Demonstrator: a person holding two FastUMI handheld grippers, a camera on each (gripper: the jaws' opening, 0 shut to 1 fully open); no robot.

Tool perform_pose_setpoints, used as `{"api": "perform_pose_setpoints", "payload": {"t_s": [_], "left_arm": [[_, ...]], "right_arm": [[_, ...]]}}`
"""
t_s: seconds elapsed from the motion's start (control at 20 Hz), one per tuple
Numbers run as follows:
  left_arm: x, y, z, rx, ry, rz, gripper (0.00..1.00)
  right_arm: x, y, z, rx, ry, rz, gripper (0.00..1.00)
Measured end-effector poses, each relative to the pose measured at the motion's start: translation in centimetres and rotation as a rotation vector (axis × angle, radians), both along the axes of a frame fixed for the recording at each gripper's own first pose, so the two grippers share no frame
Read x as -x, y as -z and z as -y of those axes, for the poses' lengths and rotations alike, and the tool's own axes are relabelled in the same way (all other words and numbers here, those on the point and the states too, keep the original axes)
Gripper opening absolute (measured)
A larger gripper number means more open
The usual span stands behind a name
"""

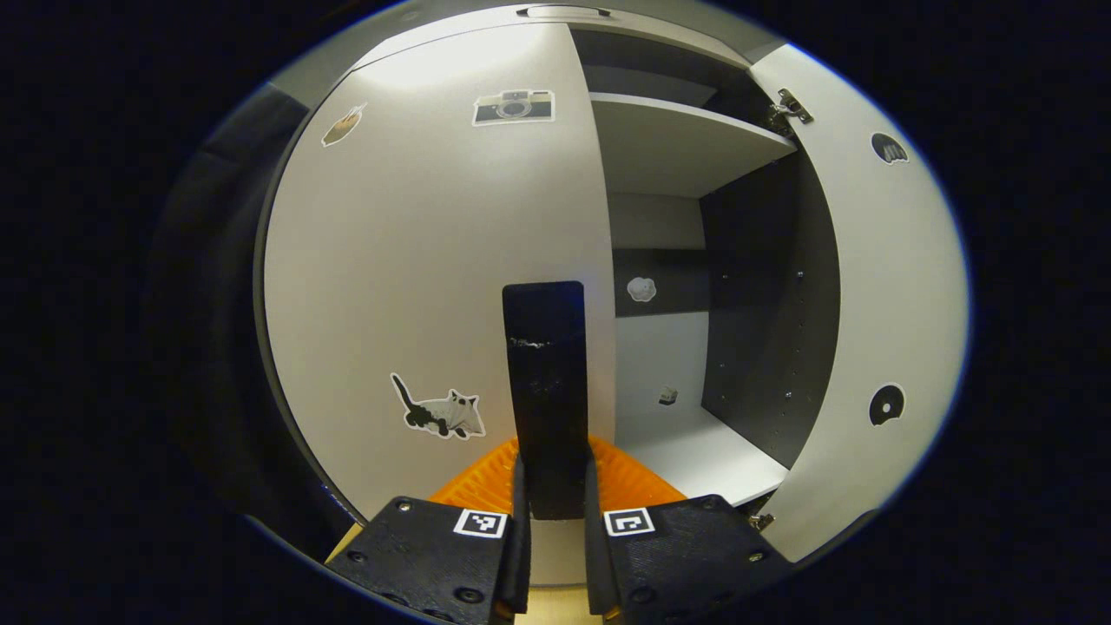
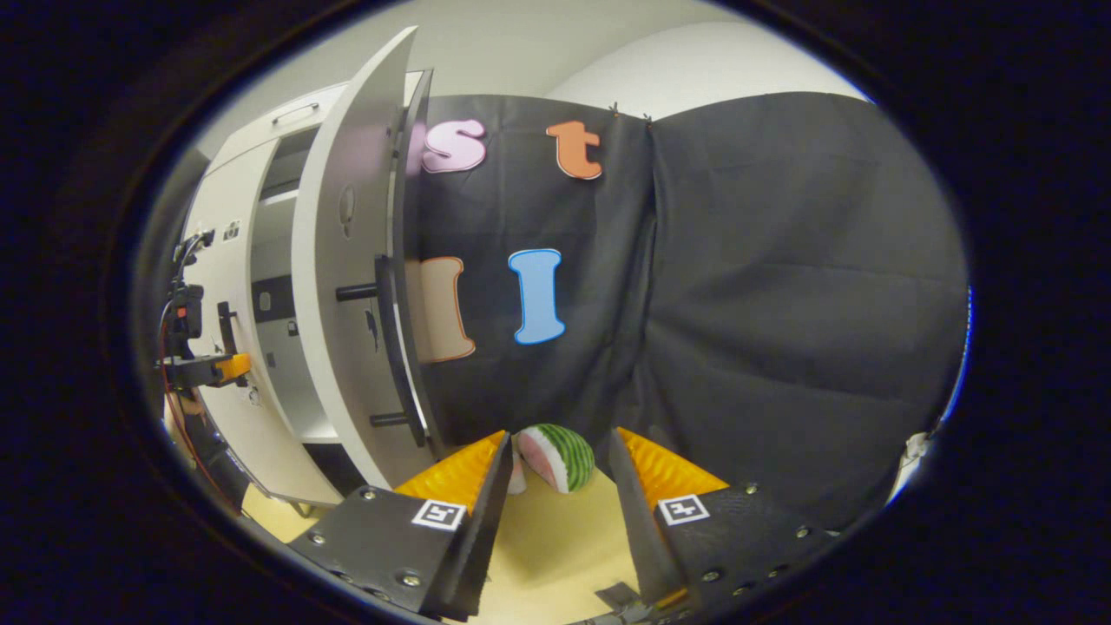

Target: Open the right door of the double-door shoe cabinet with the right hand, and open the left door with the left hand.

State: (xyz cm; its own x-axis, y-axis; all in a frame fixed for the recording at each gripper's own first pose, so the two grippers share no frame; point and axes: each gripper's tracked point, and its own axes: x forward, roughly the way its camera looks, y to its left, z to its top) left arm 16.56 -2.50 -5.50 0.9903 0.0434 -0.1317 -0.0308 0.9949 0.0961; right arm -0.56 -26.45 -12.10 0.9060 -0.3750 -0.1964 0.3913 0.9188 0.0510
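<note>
Left gripper (image 1: 555, 512), at bottom centre of the left gripper view, clenched on the dark handle (image 1: 547, 391) of the left door (image 1: 417, 260), both fingers pressed against the bar. Left door filling the left and centre of that view, closed or nearly so; hard to tell under the fisheye bend. Cat sticker (image 1: 441, 412) low on it, camera sticker (image 1: 512, 106) near its top. Right door (image 1: 877, 286) swung wide open at the right edge, hinge (image 1: 788, 106) at its upper corner. Shelf (image 1: 677, 139) and pale cabinet floor (image 1: 703, 456) exposed between the doors.

Right gripper (image 2: 555, 512), at bottom centre of the right gripper view, released, fingers spread, grasping nothing. Watermelon toy (image 2: 562, 456) on the yellow floor (image 2: 555, 538) just beyond the fingertips. Right door (image 2: 347, 286) open at left of that view, its long handle (image 2: 395, 347) facing the black cloth (image 2: 781, 286). Left gripper (image 2: 195, 365) small at far left, at the cabinet.
</note>
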Motion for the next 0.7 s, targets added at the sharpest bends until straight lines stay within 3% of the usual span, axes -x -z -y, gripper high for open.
{"api": "perform_pose_setpoints", "payload": {"t_s": [0.15,0.2,0.25,0.35,0.4,0.7], "left_arm": [[0.9,0.1,0.1,0.012,0.020,-0.009,0.24],[1.4,0.1,0.1,0.013,0.028,-0.010,0.23],[2.0,0.0,0.0,0.010,0.036,-0.010,0.23],[3.3,-0.1,-0.2,0.020,0.056,-0.012,0.22],[3.9,-0.2,-0.4,0.024,0.064,-0.014,0.22],[6.8,-0.3,-1.1,0.035,0.075,-0.031,0.20]], "right_arm": [[-0.3,0.0,-0.3,-0.006,-0.011,0.000,0.61],[-0.4,-0.2,-0.5,-0.007,-0.018,0.002,0.66],[-0.9,-0.2,-0.8,-0.007,-0.026,0.004,0.61],[-1.8,-0.4,-1.2,-0.005,-0.045,0.007,0.61],[-2.1,-0.4,-1.4,-0.004,-0.056,0.007,0.66],[-1.7,-0.2,-3.5,0.001,-0.113,0.007,0.62]]}}
